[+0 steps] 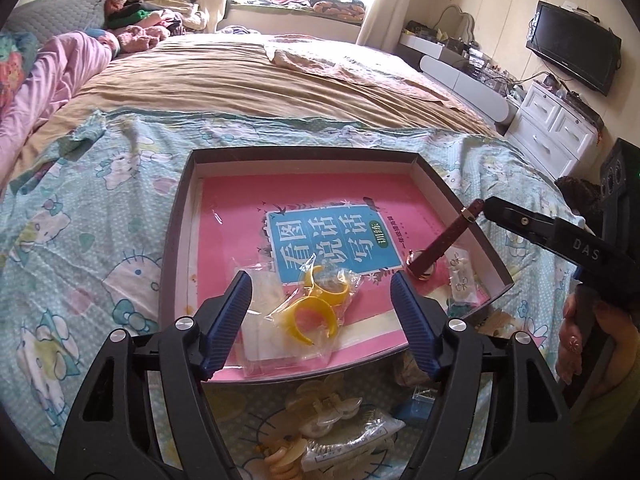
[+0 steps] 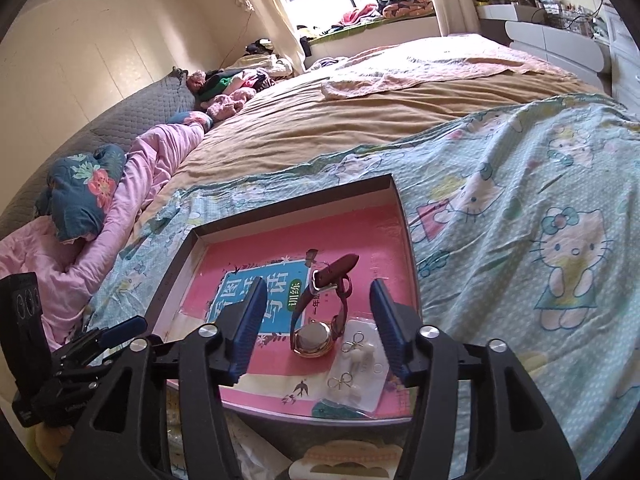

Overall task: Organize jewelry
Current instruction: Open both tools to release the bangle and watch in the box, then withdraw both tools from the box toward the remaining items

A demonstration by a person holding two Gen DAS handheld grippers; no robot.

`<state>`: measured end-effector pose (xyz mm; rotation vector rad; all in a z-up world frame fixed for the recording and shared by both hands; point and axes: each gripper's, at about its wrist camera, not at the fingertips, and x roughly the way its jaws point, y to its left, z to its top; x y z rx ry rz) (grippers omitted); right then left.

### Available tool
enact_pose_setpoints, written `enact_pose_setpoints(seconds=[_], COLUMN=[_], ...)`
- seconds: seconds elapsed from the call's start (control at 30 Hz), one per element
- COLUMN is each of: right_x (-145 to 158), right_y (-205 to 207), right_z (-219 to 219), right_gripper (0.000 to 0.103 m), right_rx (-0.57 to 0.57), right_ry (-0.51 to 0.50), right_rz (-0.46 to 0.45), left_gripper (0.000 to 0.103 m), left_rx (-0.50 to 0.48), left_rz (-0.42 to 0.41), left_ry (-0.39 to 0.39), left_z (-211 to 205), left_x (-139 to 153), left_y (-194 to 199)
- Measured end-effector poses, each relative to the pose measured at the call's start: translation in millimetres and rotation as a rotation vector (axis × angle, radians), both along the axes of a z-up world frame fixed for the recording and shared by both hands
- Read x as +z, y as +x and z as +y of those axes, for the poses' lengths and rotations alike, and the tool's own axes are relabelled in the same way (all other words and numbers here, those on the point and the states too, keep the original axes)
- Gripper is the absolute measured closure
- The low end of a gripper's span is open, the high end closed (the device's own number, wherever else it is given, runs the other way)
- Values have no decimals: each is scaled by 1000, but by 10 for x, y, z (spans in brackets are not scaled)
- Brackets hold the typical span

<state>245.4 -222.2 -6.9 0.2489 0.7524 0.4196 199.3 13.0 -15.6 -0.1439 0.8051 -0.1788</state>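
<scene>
**Both Jaws Open Over the Tray, Loose Jewelry Left on the Bed**

The watch (image 2: 320, 320) lies in the tray (image 2: 176, 268), near its right-hand corner, its gold case flat on the pink book (image 2: 360, 236) and its maroon strap looping up and away from the camera. Just beside the case, on the near right, sits the earring card (image 2: 362, 364) with its small bow-shaped pieces. The right gripper (image 2: 318, 332) hangs over this pair with its jaws part open: the watch and the card show in the gap, but neither blue pad presses on them, so nothing is held.

Toward the tray's near edge lies the bagged yellow clip set (image 1: 316, 312), its clear wrapper crumpled and its long axis running roughly across the gap of the left gripper (image 1: 322, 320). Those jaws stand wide open with the bag between them, apart from both pads; nothing is gripped here either.

Outside the tray, on the cartoon-print bedsheet (image 1: 80, 216), more pieces wait below the left gripper: a pale hair claw (image 1: 328, 412) and a packet (image 1: 356, 436) near it. These lie on the near side of the tray wall, under and behind the left pads, so the left hand looks the nearer one for them and would likely need to draw back and dip to reach them.
</scene>
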Motion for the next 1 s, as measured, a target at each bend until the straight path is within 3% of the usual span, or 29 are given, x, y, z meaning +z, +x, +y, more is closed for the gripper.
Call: enact_pose_setpoints(seconds=[0.23, 0.4, 0.6, 1.0], right_x=[198, 319, 447, 629], right_y=[-235, -380, -523, -745], right_z=[-28, -13, -39, -88], right_gripper=[20, 18, 18, 18], right_rx=[-1, 12, 25, 37], right_ry=[-36, -55, -51, -38], right_rz=[-83, -126, -159, -196], left_gripper=[31, 19, 14, 10], left_rx=[22, 39, 60, 81], left_rz=[-14, -33, -60, -105], left_ry=[13, 28, 40, 44], left_z=[59, 80, 121, 158], left_x=[114, 207, 335, 514], left_y=[-101, -200, -325, -533])
